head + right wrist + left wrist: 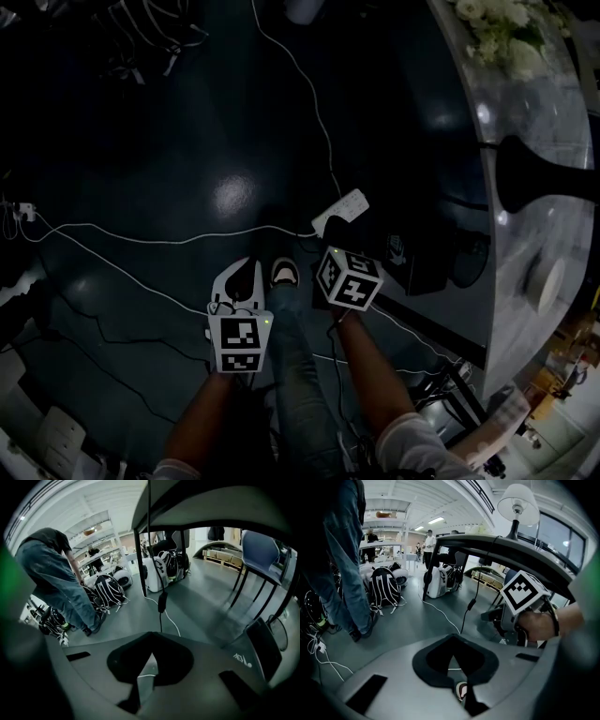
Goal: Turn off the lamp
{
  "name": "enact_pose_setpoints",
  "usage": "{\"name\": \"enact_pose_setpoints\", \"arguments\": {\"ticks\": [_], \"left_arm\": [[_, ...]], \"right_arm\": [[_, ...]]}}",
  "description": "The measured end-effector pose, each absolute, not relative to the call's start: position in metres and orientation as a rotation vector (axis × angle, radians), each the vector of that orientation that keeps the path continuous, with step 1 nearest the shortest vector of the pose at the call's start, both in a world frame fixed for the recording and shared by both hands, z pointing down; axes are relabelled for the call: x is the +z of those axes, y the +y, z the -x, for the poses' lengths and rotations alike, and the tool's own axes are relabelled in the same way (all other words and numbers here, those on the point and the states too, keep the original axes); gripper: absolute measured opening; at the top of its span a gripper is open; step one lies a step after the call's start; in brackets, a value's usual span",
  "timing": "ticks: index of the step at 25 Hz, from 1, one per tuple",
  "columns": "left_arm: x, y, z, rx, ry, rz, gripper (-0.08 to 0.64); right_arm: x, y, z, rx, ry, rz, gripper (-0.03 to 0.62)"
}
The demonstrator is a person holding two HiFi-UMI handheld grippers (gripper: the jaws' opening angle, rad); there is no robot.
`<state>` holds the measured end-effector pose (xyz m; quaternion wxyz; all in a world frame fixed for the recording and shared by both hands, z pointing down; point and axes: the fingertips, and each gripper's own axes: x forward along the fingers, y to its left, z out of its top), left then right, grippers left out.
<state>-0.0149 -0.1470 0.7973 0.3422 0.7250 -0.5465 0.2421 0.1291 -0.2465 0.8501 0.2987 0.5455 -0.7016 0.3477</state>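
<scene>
left gripper view: table lamp (517, 508), white shade, upright on worktop (525, 550); probably light, tippy. its inline switch (472, 604) hangs below the worktop edge: small, rigid, likely to swing; pinch its body. left gripper (452, 644) jaws clenched, empty; right gripper (151, 641) likewise.

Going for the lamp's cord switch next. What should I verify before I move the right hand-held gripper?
1. Lamp off: cannot tell.
2. Inline switch on the hanging cord in view: ok.
3. Right hand-held gripper on the switch: not ok; it is shut, empty and short of the switch.
4. Left hand-held gripper free: ok; it is shut and empty.
5. Way to the switch unobstructed: ok.
</scene>
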Motion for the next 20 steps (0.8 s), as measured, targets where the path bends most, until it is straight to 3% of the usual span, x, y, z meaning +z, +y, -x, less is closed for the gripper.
{"name": "enact_pose_setpoints", "arguments": {"ticks": [20], "left_arm": [[0.548,-0.126,0.01,0.562,-1.409,-2.169,-0.002]], "right_arm": [[0.597,-0.179,-0.109,0.827,-2.033,-1.595,0.0]]}}
